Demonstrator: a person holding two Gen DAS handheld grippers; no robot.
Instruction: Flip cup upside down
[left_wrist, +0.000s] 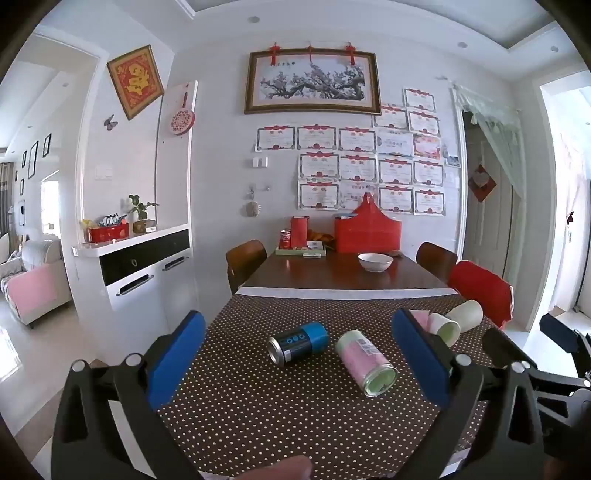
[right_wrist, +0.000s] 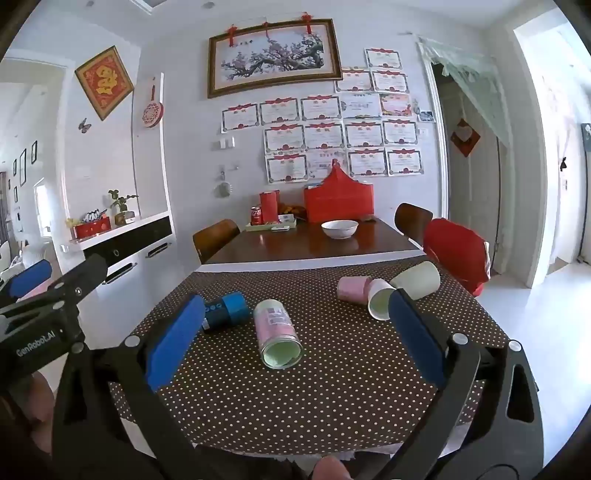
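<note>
Several cups lie on their sides on the dotted brown tablecloth (left_wrist: 295, 413). A pink cup with a pale green inside (left_wrist: 365, 363) (right_wrist: 277, 334) lies in the middle, mouth toward me. A blue and black cup (left_wrist: 298, 342) (right_wrist: 225, 309) lies to its left. At the right lie a pink cup (right_wrist: 352, 288), a white cup with a green inside (right_wrist: 380, 298) (left_wrist: 447, 326) and a cream cup (right_wrist: 419, 278) (left_wrist: 466, 312). My left gripper (left_wrist: 297, 354) is open and empty above the near table. My right gripper (right_wrist: 295, 332) is open and empty, the pink cup between its fingers in view.
A white bowl (right_wrist: 339, 228) stands on the bare wooden table beyond the cloth, with a red box (right_wrist: 338, 203), a red can (right_wrist: 256, 215) and a tray at the far end. Wooden chairs and a red-covered chair (right_wrist: 456, 251) flank the table. A white cabinet (left_wrist: 147, 266) stands left.
</note>
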